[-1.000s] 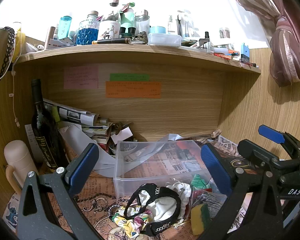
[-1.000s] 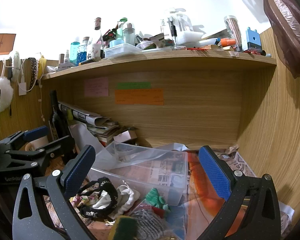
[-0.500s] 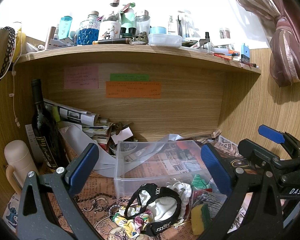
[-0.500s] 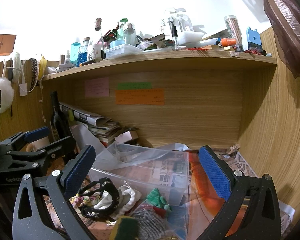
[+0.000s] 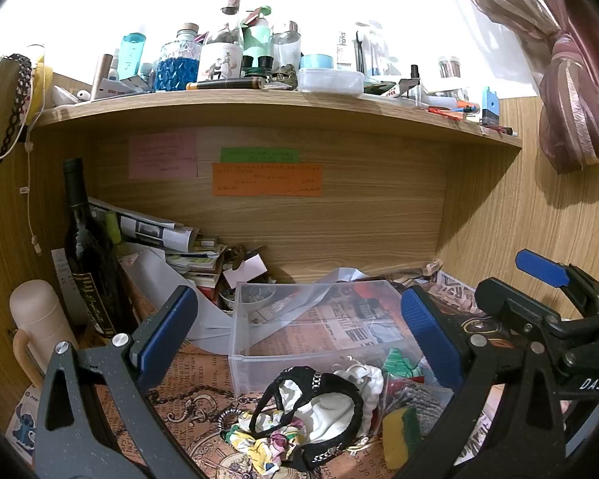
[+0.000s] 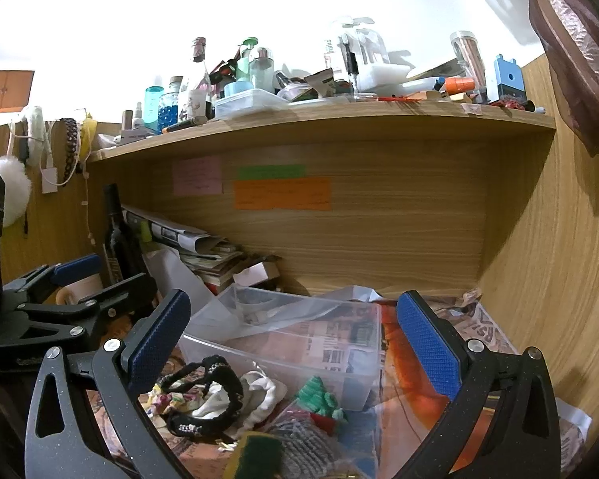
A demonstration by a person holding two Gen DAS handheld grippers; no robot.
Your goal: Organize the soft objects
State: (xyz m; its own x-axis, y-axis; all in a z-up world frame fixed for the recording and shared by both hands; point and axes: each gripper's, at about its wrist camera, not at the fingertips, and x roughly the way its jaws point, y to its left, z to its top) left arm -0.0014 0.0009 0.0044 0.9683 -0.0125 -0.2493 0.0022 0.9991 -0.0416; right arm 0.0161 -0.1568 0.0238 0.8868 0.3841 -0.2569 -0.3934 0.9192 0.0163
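Observation:
A clear plastic bin (image 5: 319, 319) sits on the newspaper-covered desk, with only a plastic sheet in it; it also shows in the right wrist view (image 6: 299, 339). In front of it lies a pile of soft things: a black headband (image 5: 319, 411), a white cloth (image 5: 331, 403), a floral scrunchie (image 5: 267, 439), a green knit piece (image 5: 397, 363) and a yellow-green sponge (image 5: 399, 435). The same headband (image 6: 207, 399) and green piece (image 6: 317, 393) show in the right wrist view. My left gripper (image 5: 299, 331) is open and empty above the pile. My right gripper (image 6: 291, 335) is open and empty, to the right of the left one.
A dark wine bottle (image 5: 88, 255) and a cream flask (image 5: 40, 319) stand at the left. Stacked papers (image 5: 171, 247) lean against the back panel. A crowded shelf (image 5: 259, 99) hangs overhead. The wooden side wall (image 6: 559, 279) closes the right.

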